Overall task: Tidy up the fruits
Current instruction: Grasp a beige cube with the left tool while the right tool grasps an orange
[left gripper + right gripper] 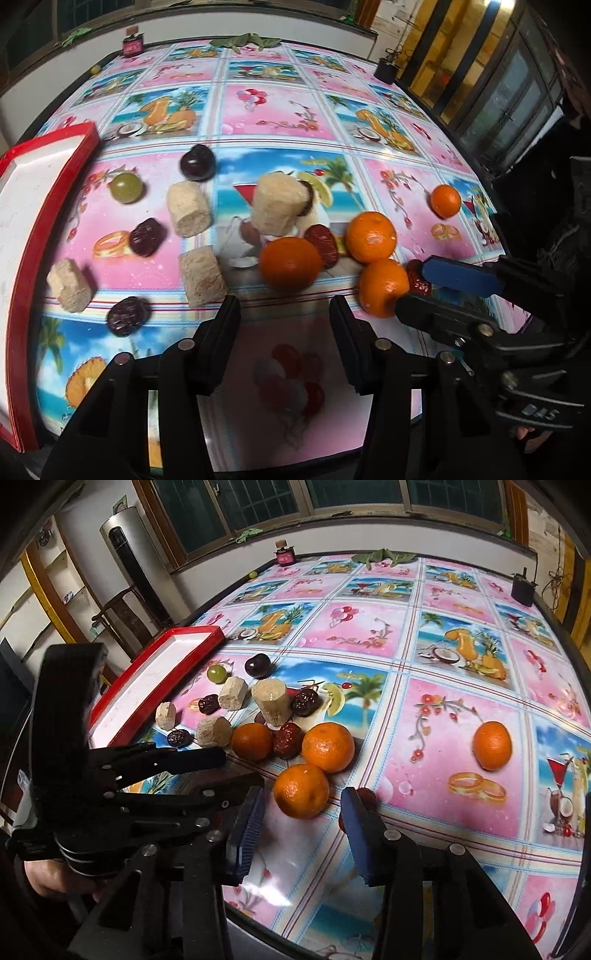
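A: Left wrist view first: what do the tongs show?

B: The left gripper has its black fingers spread apart with nothing between them, over the patterned tablecloth. The right gripper is likewise released, its blue pads flanking the nearest orange without touching it, as far as I can tell.

A: And where is the fruit?

B: Three oranges cluster near the table's front edge; a red date sits between two of them. A fourth orange lies well apart to the right. Further left are dark dates, a green grape, a dark plum and several beige cylindrical blocks.

A: Any container?

B: A red-rimmed tray with a white inside sits at the left, just beside the grape.
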The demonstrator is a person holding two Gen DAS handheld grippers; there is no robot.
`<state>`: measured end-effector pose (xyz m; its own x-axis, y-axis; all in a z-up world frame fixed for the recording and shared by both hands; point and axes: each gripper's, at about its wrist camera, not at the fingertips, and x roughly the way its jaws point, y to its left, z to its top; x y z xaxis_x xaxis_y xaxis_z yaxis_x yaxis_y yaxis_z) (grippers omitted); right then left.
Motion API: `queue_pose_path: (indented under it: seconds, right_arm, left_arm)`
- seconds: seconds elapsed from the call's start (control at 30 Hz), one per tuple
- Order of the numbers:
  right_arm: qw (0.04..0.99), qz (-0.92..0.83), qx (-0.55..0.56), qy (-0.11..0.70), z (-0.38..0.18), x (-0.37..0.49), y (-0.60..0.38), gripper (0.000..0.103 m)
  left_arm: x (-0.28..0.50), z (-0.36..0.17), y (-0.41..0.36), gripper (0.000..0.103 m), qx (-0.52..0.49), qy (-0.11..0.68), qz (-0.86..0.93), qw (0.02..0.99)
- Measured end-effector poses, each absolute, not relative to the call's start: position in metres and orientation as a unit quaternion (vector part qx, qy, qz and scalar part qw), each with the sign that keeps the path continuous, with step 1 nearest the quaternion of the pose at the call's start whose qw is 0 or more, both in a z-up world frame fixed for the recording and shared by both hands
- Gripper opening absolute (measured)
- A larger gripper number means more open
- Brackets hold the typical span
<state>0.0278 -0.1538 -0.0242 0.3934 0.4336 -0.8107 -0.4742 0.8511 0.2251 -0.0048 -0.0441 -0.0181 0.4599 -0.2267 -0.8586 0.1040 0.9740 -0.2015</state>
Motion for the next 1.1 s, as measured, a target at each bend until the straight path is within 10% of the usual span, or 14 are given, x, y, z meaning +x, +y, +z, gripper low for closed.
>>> queue_pose_path:
  seconds: [0.7,1.1]
  right_arm:
    - [0.826,0.272,-0.035,0.493,-0.045,0.035,-0.138,0.037]
    - [0.826,0.278,-0.037,0.489,-0.044,0.032,-0.131,0.037]
  left_arm:
    - [0.01,-0.016,-0.002,0.049,-0.048,0.5,-0.039,0.864]
    - [0.008,-0.017,-0.006,0.032,-0.048,0.486,-0.041,0.872]
